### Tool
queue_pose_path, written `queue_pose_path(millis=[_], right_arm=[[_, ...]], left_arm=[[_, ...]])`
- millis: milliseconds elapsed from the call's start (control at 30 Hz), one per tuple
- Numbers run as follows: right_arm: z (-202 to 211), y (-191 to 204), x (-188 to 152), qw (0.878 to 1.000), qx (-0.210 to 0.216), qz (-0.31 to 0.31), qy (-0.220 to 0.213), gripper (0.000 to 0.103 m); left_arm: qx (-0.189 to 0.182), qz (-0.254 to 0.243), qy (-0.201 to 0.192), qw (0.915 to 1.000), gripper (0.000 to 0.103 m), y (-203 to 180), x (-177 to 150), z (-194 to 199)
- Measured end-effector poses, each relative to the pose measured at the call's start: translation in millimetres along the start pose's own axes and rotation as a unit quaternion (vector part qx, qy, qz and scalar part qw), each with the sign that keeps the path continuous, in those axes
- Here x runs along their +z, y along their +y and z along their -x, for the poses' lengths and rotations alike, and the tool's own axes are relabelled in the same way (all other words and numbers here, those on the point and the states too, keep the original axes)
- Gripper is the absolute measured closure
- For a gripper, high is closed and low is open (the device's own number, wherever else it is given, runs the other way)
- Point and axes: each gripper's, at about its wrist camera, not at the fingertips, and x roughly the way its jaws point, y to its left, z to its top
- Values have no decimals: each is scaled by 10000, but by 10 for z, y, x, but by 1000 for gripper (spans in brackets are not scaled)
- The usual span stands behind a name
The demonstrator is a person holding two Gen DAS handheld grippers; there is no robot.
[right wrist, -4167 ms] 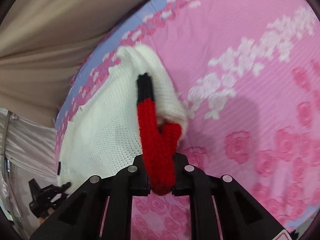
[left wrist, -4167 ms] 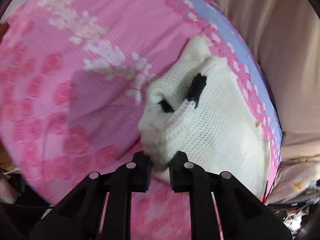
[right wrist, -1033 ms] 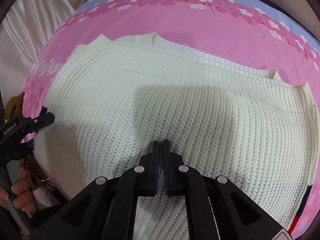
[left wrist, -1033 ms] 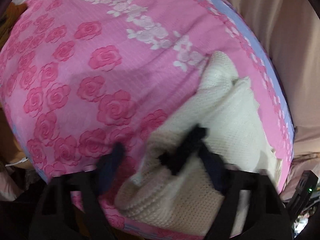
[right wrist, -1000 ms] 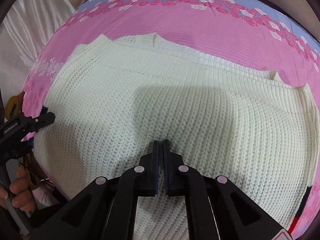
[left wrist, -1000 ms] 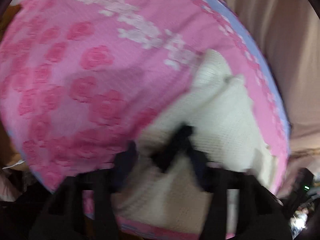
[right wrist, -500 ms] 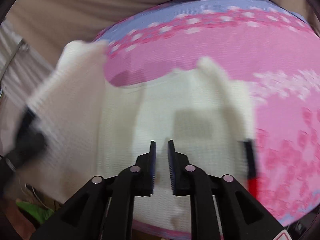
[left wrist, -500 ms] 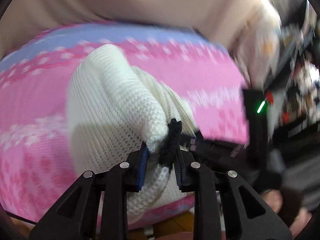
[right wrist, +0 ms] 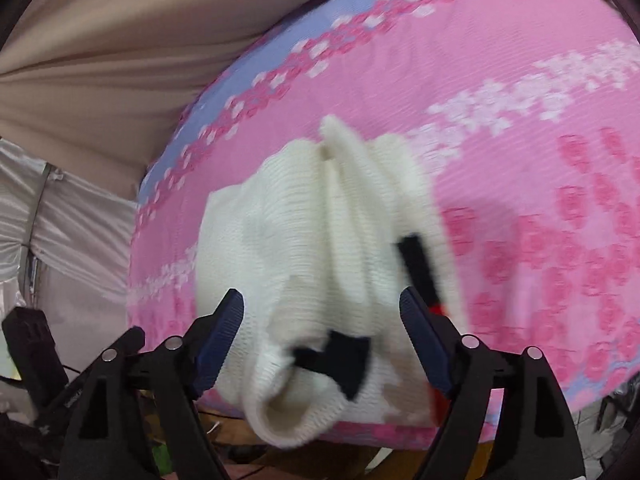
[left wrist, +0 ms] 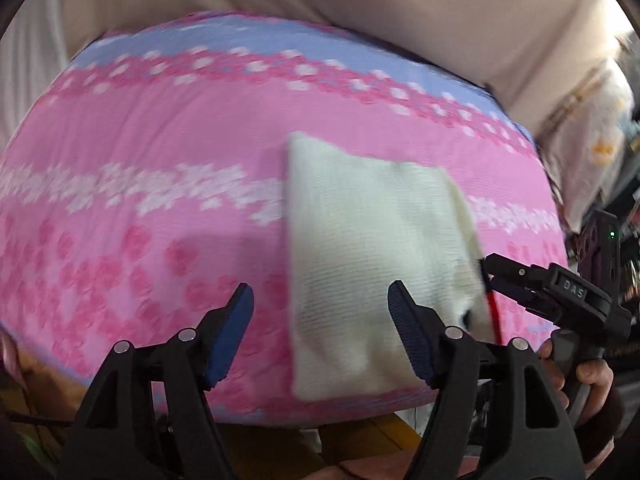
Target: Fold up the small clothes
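Observation:
A cream knit sweater (left wrist: pixel 360 248) lies folded into a narrow bundle near the front edge of the pink rose bedsheet (left wrist: pixel 160 160). My left gripper (left wrist: pixel 322 320) hovers over its left edge, jaws opening wide, pads touching nothing. In the right wrist view the sweater (right wrist: pixel 320 240) shows black trim (right wrist: pixel 340 356) and a bit of red. My right gripper (right wrist: pixel 322 332) hangs over it with jaws opening, the bundle below and between the fingers, not pressed. In the left wrist view the right gripper (left wrist: pixel 490 270) sits at the sweater's right side, held by a hand (left wrist: pixel 580 368).
Beige drapery (left wrist: pixel 320 20) runs behind the bed. White satin fabric (right wrist: pixel 60 220) hangs past the bed's left end in the right wrist view. A pale patterned pillow (left wrist: pixel 588 152) and clutter lie off the right end. Below the front edge is a wooden floor (left wrist: pixel 280 448).
The left gripper held a sweater fold with black trim, and has now let go and spread wide. The right gripper went from shut to wide. The sweater went from spread flat to a narrow bundle.

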Motion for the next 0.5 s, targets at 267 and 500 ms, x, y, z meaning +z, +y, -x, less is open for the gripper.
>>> queue_pose_path(millis=[267, 500], right_arm=[[-785, 210, -28, 9924, -777, 89, 946, 22], [-326, 594, 117, 9982, 275, 315, 435, 81]], left_arm=[[121, 491, 41, 9987, 36, 267, -148, 92], [93, 584, -9, 9982, 36, 315, -145, 148]])
